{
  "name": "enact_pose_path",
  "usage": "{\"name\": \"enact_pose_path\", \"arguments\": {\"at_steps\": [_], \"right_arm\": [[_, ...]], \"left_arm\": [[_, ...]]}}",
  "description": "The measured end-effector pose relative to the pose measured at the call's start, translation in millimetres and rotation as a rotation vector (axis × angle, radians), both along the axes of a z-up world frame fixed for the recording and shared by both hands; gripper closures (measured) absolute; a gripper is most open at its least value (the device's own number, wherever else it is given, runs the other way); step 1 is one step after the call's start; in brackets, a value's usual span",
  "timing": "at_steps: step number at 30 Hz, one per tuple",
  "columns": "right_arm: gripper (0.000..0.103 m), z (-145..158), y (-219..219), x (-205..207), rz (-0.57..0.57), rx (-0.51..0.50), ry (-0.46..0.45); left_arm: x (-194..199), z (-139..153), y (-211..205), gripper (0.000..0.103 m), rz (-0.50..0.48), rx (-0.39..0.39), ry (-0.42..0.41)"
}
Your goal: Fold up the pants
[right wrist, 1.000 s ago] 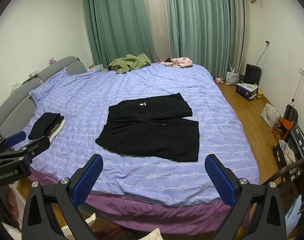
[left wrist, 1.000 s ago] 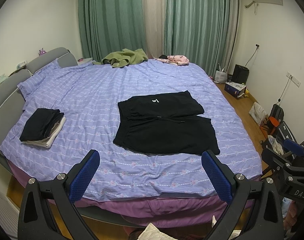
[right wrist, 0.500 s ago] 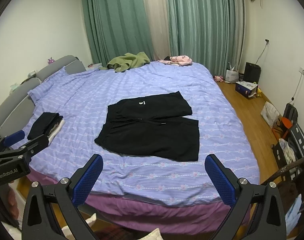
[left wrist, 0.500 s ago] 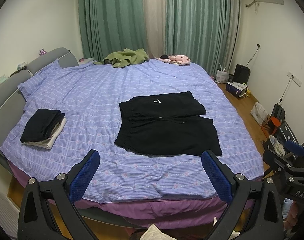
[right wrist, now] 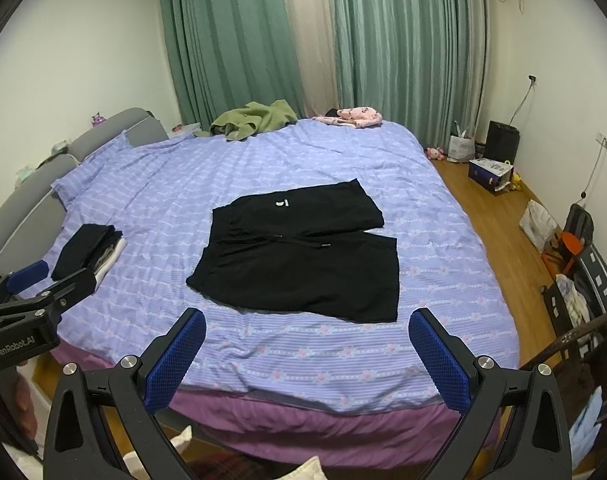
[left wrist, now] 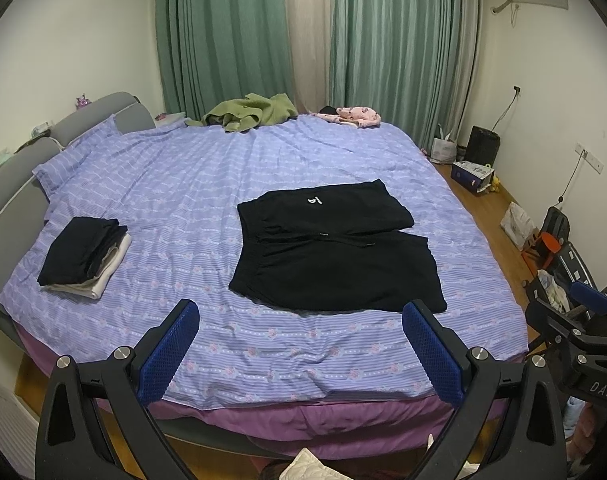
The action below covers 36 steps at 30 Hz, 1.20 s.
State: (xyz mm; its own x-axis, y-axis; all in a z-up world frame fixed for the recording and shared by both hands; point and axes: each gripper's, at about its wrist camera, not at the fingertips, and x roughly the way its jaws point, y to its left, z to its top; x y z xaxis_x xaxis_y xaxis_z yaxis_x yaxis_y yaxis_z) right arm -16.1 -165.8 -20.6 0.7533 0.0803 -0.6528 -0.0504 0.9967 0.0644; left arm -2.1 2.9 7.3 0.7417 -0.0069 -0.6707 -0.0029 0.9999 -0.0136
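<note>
Black shorts (left wrist: 335, 248) lie spread flat on the purple striped bed (left wrist: 183, 184), waistband to the left, legs to the right, drawstring across the middle. They also show in the right wrist view (right wrist: 299, 252). My left gripper (left wrist: 301, 344) is open and empty, held above the bed's near edge, well short of the shorts. My right gripper (right wrist: 307, 354) is open and empty, also back at the near edge. Each gripper shows at the side of the other's view.
A stack of folded clothes (left wrist: 83, 254) sits at the bed's left. A green garment (left wrist: 247, 112) and a pink one (left wrist: 355, 116) lie at the far edge. Bags, boxes and a chair (left wrist: 559, 248) stand on the wooden floor at the right.
Both views have drifted slightly; the shorts sit a little further right in the left wrist view. The shorts have not moved and both grippers stay open.
</note>
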Motion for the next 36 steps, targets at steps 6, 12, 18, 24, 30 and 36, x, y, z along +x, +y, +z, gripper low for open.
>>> {"name": "enact_pose_path", "arguments": {"at_steps": [6,12,18,24,30,36], "right_arm": [[0.0,-1,4,8,-0.007,-0.001,0.018],[0.0,-1,12,15,-0.013,-0.005,0.028],[0.0,-4,22,30,-0.049,0.003,0.053],[0.0,-23,29,56,-0.138,0.039,0.109],[0.0,-66,35,92,-0.252,0.06,0.182],[0.0,-116,37,124,-0.295,0.048,0.217]], "left_arm": [[5,-4,5,0.0,-0.004,-0.002,0.011],[21,-6,16,0.0,-0.014,-0.007,0.028],[46,-10,32,0.0,-0.033,-0.007,0.055],[79,-37,62,0.0,-0.028,0.006,0.121],[125,-85,84,0.0,-0.061,0.009,0.203],[170,-133,92,0.0,-0.037,-0.03,0.258]]}}
